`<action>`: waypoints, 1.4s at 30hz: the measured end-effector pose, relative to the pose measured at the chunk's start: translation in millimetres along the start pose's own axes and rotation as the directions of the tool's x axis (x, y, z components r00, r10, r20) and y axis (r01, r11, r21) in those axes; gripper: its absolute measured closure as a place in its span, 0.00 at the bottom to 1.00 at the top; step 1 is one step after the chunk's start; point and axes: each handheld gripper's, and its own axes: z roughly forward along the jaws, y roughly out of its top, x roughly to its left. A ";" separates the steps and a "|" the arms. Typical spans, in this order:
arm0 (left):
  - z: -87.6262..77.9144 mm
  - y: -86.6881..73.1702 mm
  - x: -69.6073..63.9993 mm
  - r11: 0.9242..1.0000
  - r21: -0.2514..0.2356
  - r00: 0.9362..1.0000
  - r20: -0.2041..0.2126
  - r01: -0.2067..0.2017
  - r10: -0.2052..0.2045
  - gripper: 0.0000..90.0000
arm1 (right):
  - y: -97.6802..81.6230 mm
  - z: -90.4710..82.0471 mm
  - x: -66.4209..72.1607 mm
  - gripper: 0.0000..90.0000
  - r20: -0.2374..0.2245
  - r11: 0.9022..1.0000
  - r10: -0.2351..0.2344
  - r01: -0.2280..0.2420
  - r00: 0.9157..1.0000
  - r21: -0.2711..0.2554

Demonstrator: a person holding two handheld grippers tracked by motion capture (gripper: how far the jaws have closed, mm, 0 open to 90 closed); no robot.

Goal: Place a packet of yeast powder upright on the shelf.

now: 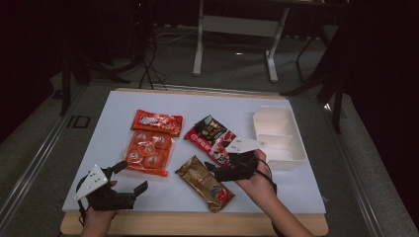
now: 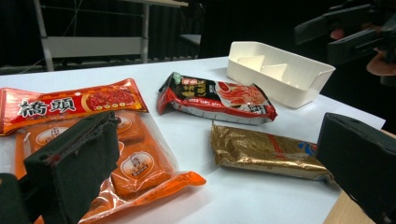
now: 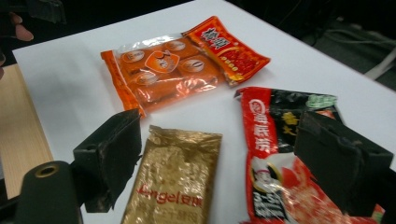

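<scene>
Right gripper (image 1: 217,165) poised wide open above gold packet (image 1: 205,183) mid-table.
Gold packet lying flat between the jaws in right gripper view, beside red-and-black packet (image 1: 213,137), untouched; near end cut off at frame bottom. Left gripper (image 1: 129,181) also wide open, low at front table edge, near orange packet (image 1: 149,149).

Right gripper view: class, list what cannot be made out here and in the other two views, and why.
- Red-black packet: lower end cut off by the bottom edge, part behind a jaw.
- Gold packet: bottom cut off by the edge.
- Tray: the high view is too small to tell what its compartments hold.
- Orange packet: left part hidden behind a jaw in the left gripper view.
</scene>
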 end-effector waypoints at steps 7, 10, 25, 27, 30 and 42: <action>0.4 0.0 0.1 1.000 0.000 1.000 0.002 0.004 -0.004 0.00 | 1.8 24.6 -3.0 0.19 -0.015 0.999 0.027 -0.026 1.000 0.027; 0.6 -0.3 0.3 1.000 0.002 1.000 0.005 0.008 -0.008 0.00 | 0.4 33.8 -5.2 0.22 -0.033 0.998 0.047 -0.046 0.998 0.042; 1.5 0.0 -0.6 1.000 0.010 1.000 0.011 0.001 -0.001 0.00 | -8.6 86.5 -7.9 0.25 -0.042 0.984 0.095 -0.088 0.995 0.152; 1.4 -0.1 -0.6 1.000 0.010 1.000 0.012 0.000 0.000 0.00 | -9.9 94.4 -6.8 0.25 -0.041 0.981 0.099 -0.091 0.994 0.170; 1.0 -0.1 -0.6 1.000 0.014 1.000 0.013 0.000 -0.001 0.00 | -12.0 106.4 -6.0 0.26 -0.050 0.976 0.111 -0.100 0.993 0.192; 1.8 -0.6 -0.4 1.000 0.026 1.000 0.020 0.002 -0.002 0.00 | -30.0 136.8 -6.6 0.35 -0.026 0.957 0.112 -0.101 0.993 0.270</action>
